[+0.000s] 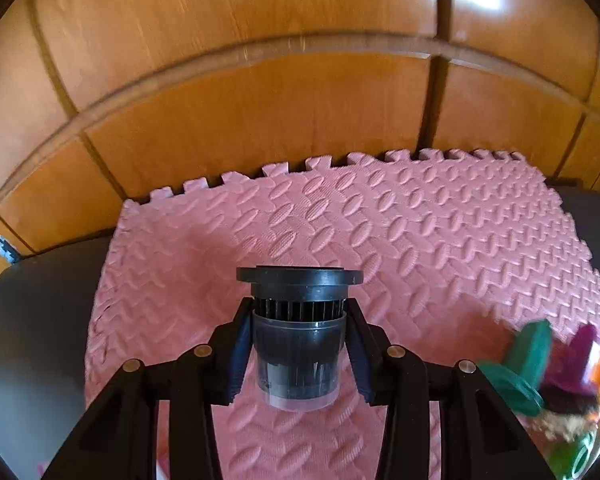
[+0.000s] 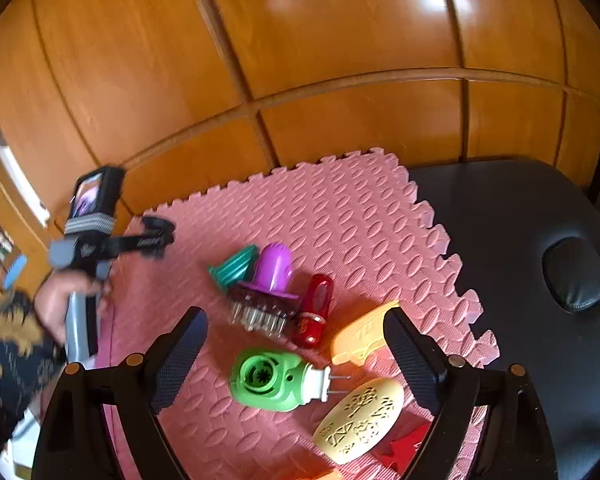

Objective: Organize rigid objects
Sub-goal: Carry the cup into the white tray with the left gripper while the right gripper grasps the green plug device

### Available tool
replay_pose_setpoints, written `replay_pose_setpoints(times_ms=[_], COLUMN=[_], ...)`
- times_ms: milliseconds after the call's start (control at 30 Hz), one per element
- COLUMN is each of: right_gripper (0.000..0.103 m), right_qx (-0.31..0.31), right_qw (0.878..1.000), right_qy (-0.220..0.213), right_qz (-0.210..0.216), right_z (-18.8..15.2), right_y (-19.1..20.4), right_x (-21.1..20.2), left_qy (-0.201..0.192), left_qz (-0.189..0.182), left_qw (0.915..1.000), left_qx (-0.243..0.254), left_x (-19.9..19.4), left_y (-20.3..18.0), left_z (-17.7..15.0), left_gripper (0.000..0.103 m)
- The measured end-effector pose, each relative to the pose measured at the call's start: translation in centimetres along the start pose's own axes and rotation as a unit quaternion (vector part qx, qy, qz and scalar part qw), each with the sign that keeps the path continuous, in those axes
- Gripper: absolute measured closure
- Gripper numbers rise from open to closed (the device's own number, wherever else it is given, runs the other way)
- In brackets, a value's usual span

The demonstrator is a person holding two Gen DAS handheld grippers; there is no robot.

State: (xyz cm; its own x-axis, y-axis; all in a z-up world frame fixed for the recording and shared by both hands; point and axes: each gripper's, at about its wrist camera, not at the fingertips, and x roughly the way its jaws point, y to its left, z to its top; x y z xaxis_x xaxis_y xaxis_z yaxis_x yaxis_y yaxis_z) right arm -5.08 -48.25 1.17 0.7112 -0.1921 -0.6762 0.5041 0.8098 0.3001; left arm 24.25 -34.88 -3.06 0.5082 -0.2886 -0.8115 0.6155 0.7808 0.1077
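We see a pink foam mat [image 1: 420,240] lying on a dark desk [image 2: 520,220], with glossy wooden panels [image 1: 260,100] behind it; every place below is given relative to this mat.

Above the mat's near middle, our left gripper [image 1: 298,356] has its fingers [image 1: 238,360] pressed against both sides of a clear cup with a black finned insert and a wide black rim [image 1: 298,340], holding it upright and off the mat. In the right wrist view this same gripper appears blurred over the mat's far left corner, carried by a hand [image 2: 60,304].

Our right gripper [image 2: 296,356] hovers above the mat's near edge with its fingers [image 2: 180,356] spread wide and nothing between them.

A cluster of small things lies on the mat's near right part. A teal ribbed piece [image 2: 236,266] sits farthest back, touching a purple-handled brush with clear bristles [image 2: 268,292]. Just beside the brush lies a red lipstick-shaped case [image 2: 314,312]. Nearer to us lies a green plug-in device with metal pins [image 2: 276,380], a yellow-orange clip [image 2: 360,336] beside it, and a pale yellow oval with raised patterns [image 2: 360,420] at the mat's near edge. A red star-shaped piece [image 2: 404,444] peeks from under the oval.
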Motion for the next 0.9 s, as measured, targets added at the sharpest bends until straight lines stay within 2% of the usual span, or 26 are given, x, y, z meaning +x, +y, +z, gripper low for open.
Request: replay_pose_setpoints(times_ms=[267, 433, 533, 633, 800, 900], right_gripper=[0.013, 0.023, 0.024, 0.024, 0.019, 0.019], right_qx=[0.07, 0.09, 0.056, 0.005, -0.089, -0.132], right_qw=[0.997, 0.995, 0.995, 0.994, 0.988, 0.981], right_qy=[-0.019, 0.003, 0.041, 0.083, 0.126, 0.141], right_qz=[0.016, 0.047, 0.066, 0.065, 0.022, 0.01], right_z=[1.1, 1.0, 0.5, -0.6, -2.7, -3.6], right_y=[-3.3, -3.8, -2.3, 0.2, 3.0, 3.9], right_x=[-1.2, -0.5, 0.9, 2.4, 4.6, 5.3], left_qy=[-0.031, -0.037, -0.042, -0.048, -0.048, -0.045], left_qz=[-0.025, -0.043, -0.049, -0.046, -0.053, -0.059], left_qw=[0.999, 0.9984, 0.9979, 0.9977, 0.9968, 0.9962], left_qx=[0.021, 0.004, -0.005, -0.013, -0.036, -0.046], left_x=[-7.4, -11.7, -14.2, -16.0, -18.2, -18.9], left_y=[-1.4, -1.1, -0.7, 0.2, 2.0, 3.1], left_z=[-5.2, -7.8, -9.6, -11.4, -14.7, -16.5], left_gripper=[0.06, 0.059, 0.059, 0.059, 0.059, 0.059])
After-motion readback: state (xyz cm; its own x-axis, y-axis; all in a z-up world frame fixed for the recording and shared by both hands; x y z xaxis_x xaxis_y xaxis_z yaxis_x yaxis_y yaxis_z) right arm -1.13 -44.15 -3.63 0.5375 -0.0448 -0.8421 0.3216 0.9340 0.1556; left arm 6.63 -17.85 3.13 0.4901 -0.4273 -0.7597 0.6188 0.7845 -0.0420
